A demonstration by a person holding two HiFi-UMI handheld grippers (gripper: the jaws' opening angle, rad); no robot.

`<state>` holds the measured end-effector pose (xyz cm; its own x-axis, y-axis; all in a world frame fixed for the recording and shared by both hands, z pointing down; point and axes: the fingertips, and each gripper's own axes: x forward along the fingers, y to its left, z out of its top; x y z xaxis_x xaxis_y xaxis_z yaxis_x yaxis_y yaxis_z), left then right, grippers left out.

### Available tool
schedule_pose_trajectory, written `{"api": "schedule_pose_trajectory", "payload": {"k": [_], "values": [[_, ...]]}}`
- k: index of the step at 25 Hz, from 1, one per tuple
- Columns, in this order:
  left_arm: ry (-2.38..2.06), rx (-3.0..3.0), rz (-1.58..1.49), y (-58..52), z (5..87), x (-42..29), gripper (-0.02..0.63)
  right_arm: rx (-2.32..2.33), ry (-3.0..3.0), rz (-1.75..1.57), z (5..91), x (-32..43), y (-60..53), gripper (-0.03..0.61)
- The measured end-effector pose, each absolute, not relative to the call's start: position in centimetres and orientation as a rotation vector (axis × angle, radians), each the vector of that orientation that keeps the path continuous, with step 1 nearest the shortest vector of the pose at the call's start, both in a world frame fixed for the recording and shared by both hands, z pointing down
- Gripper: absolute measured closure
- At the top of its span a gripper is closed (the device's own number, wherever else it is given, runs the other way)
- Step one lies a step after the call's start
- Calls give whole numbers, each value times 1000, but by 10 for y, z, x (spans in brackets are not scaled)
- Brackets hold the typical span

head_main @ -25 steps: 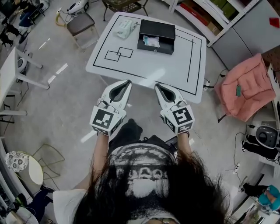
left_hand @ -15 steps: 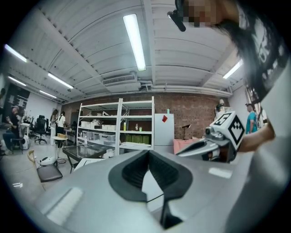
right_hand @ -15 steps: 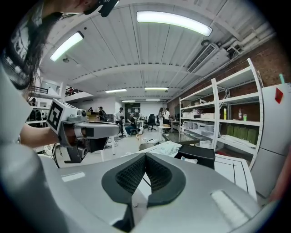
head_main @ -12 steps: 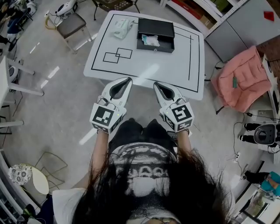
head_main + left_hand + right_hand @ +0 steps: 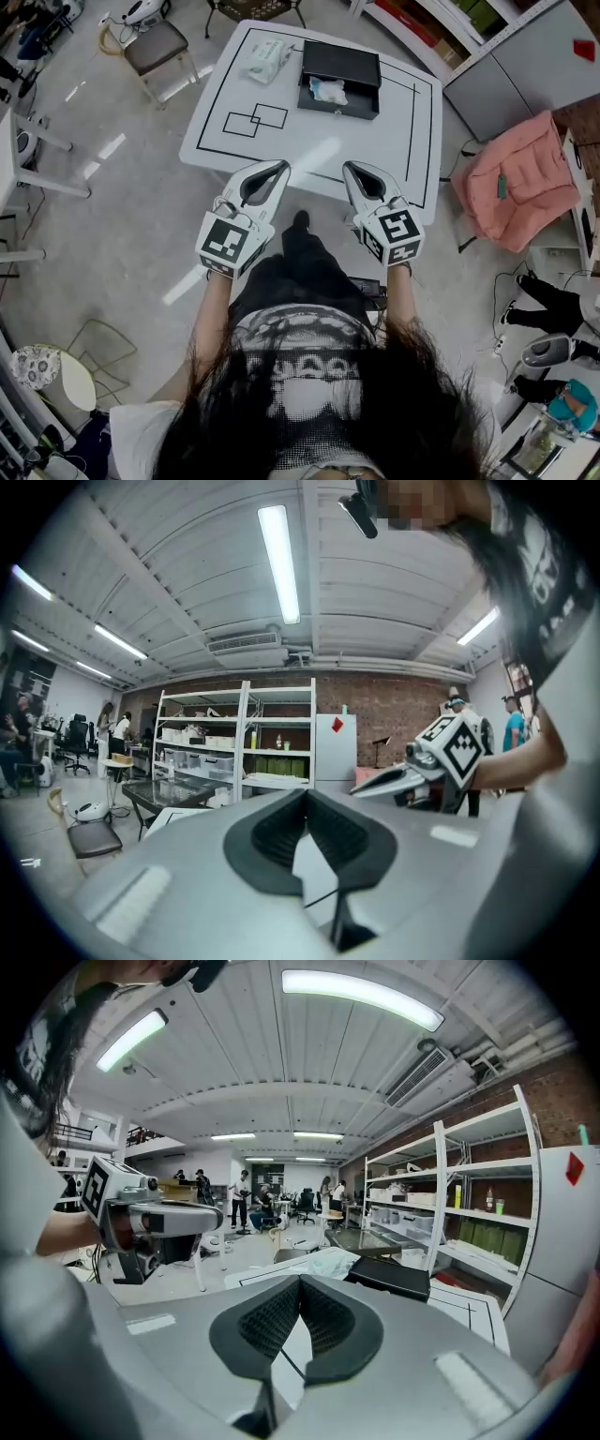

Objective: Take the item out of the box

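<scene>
A black box stands at the far side of the white table, its drawer pulled open toward me. A pale blue-white item lies inside the drawer. My left gripper and right gripper hover side by side over the table's near edge, both shut and empty. In the right gripper view the shut right gripper points at the box, with the left gripper beside it. In the left gripper view the shut left gripper points at the shelves, and the right gripper shows at the right.
A white tissue pack lies left of the box. Black outlines mark the tabletop. A chair stands beyond the table's left corner, a pink jacket hangs on a seat at right, and shelves run behind.
The person has stepped forward, and both grippers have moved a little closer to the table's near edge. Both jaws stay shut.
</scene>
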<state>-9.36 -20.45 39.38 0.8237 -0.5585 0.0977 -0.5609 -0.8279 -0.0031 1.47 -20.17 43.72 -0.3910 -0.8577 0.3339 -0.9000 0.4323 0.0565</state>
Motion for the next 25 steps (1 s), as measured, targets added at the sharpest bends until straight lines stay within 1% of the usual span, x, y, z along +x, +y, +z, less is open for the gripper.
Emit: {"api": "schedule_pose_trajectory", "payload": {"k": [12,21,25], "values": [[-967,2940,199,-286,404,-52,614,1430,-2333,202,470,77,-323,574],[-1003,2933,237,-344,406,-16,614,1228,-2295,268,522,101,-417,515],[-1033,2923,259,-359,406,-7,614,1131,-2262,314,549,103,-451,509]]}}
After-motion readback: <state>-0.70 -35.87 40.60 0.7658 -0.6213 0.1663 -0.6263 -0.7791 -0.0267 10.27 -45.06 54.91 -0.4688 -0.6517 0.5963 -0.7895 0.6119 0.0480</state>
